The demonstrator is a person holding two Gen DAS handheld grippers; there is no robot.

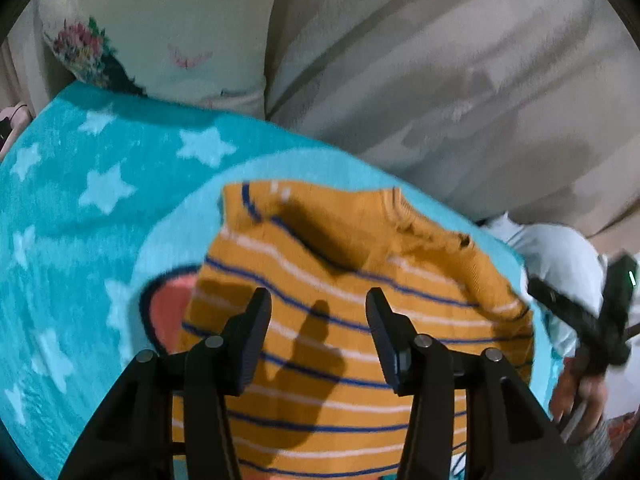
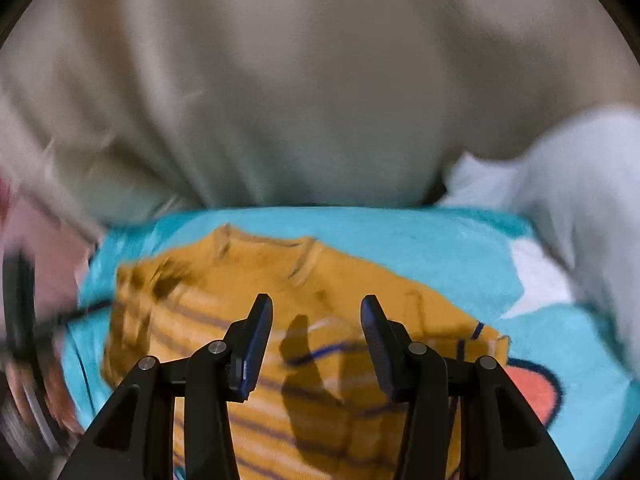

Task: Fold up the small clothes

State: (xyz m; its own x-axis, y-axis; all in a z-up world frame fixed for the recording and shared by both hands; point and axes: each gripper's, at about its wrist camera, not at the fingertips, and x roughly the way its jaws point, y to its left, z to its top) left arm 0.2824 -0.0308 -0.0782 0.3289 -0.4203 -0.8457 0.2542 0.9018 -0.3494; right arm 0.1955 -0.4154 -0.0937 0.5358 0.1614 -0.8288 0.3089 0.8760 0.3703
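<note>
Sweater [image 1: 348,320], mustard knit with blue and white stripes, lies on turquoise star blanket [image 1: 100,184], partly folded, one flap turned over near its collar. It sits directly beyond and beneath the left gripper [image 1: 319,308]; fingers spread wide, nothing between them, tips above the striped body, whether touching the cloth cannot be told. Finger shadow falls on the stripes between the tips. Right gripper [image 2: 317,312] likewise parted and empty, tips over the same sweater [image 2: 280,288]; view motion-blurred. From the left wrist view, the right gripper [image 1: 588,320] shows blurred to the right of the fingers, off the sweater's edge. Beige sofa cushion [image 1: 440,80] ahead of both fingertips, past the blanket's far edge. Floral pillow [image 1: 132,40] ahead-left of left fingers. Pale white cloth [image 2: 560,184] ahead-right of right fingers, at the blanket [image 2: 420,240] edge
</note>
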